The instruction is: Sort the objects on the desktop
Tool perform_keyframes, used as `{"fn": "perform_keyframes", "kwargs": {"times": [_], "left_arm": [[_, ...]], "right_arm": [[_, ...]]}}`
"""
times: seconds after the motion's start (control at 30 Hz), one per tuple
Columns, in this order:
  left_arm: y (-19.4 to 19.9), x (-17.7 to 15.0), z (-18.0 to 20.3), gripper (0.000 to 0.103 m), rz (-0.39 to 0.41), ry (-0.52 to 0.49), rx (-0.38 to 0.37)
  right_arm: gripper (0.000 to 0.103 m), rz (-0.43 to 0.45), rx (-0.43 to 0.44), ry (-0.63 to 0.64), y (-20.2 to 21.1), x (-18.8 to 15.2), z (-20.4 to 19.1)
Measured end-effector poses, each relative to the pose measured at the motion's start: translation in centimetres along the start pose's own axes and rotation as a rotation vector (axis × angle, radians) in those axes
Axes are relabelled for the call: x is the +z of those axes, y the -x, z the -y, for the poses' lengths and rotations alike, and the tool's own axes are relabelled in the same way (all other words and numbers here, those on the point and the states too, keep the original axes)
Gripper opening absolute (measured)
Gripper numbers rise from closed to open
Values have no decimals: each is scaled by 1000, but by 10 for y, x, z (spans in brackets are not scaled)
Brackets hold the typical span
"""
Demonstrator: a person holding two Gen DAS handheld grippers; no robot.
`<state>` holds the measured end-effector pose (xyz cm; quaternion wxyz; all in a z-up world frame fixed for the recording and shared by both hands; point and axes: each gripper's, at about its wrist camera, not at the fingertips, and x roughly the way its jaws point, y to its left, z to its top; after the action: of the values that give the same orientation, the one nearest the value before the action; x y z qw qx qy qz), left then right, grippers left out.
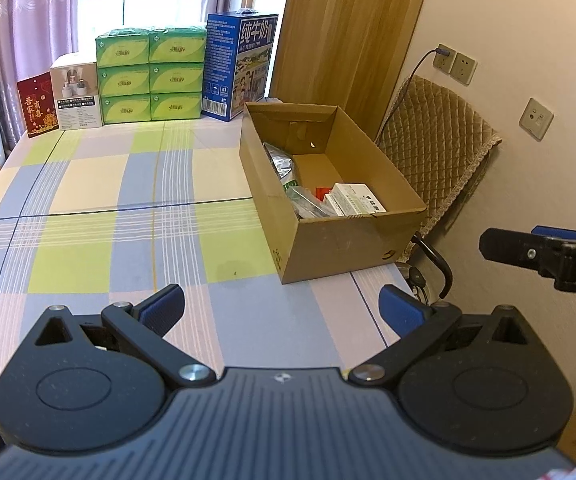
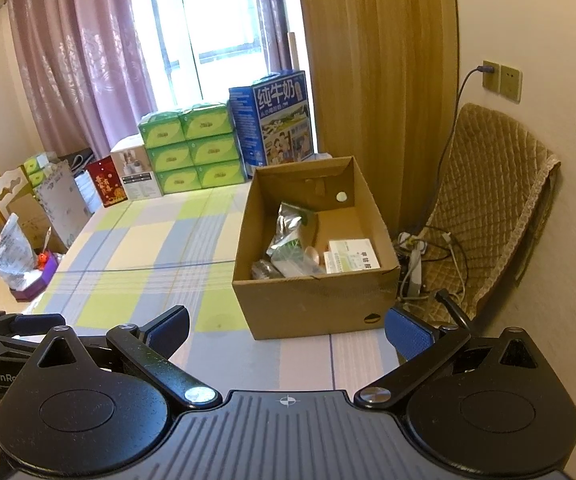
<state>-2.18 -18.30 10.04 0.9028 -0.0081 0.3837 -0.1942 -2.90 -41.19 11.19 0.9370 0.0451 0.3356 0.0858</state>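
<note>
The table [image 1: 100, 208] is covered by smooth, matt checked cloth. The box [image 1: 340, 246] is made of matt brown corrugated cardboard. A glossy silver foil pouch [image 2: 290, 224] is seen inside it. The left hand-held gripper [image 1: 282, 308] is formed of matt black plastic, with blue rubbery pads [image 1: 402, 312] and shiny metal pivot pins.

The right gripper [image 2: 286, 330] is held with its blue-padded fingers [image 2: 408, 336] spread wide and nothing between them, above a checked tablecloth [image 2: 148, 256]. Ahead, an open cardboard box [image 2: 312, 304] is seen, in which a white carton [image 2: 352, 254] and a silver pouch [image 2: 290, 228] are contained.
</note>
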Motion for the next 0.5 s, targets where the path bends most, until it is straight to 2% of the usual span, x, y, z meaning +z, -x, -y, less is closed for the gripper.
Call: {"fn": "perform_keyframes", "kwargs": {"times": [0.5], "left_arm": [[-6,3,1,102,-5,-2,-5]], "right_arm": [[101,-9,-3,-6,-6,-1,2]]}}
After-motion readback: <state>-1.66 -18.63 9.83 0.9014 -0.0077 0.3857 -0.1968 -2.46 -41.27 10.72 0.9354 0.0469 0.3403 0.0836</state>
